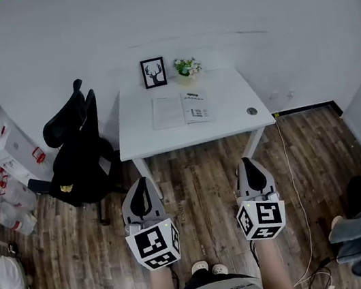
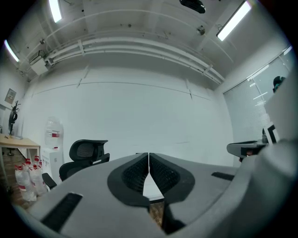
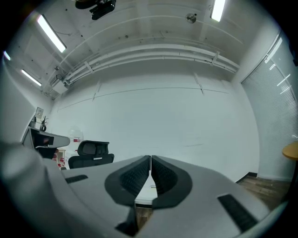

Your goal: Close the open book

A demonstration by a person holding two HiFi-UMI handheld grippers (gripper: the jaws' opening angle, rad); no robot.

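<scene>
Your left gripper [image 1: 139, 182] and right gripper [image 1: 251, 160] are grey with black ribbed pads [image 2: 132, 173], and each marker cube [image 1: 155, 244] is white, patterned with black squares. You face a white table [image 1: 232, 124] and white wall [image 1: 246, 4]. The open book [image 1: 180, 109] has white pages with grey print. The picture [image 1: 153, 72] shows a black deer on white in a black frame. The plant [image 1: 187, 67] is green, the office chair [image 1: 77, 148] black, the plank floor [image 1: 203, 192] brown wood-grain.
</scene>
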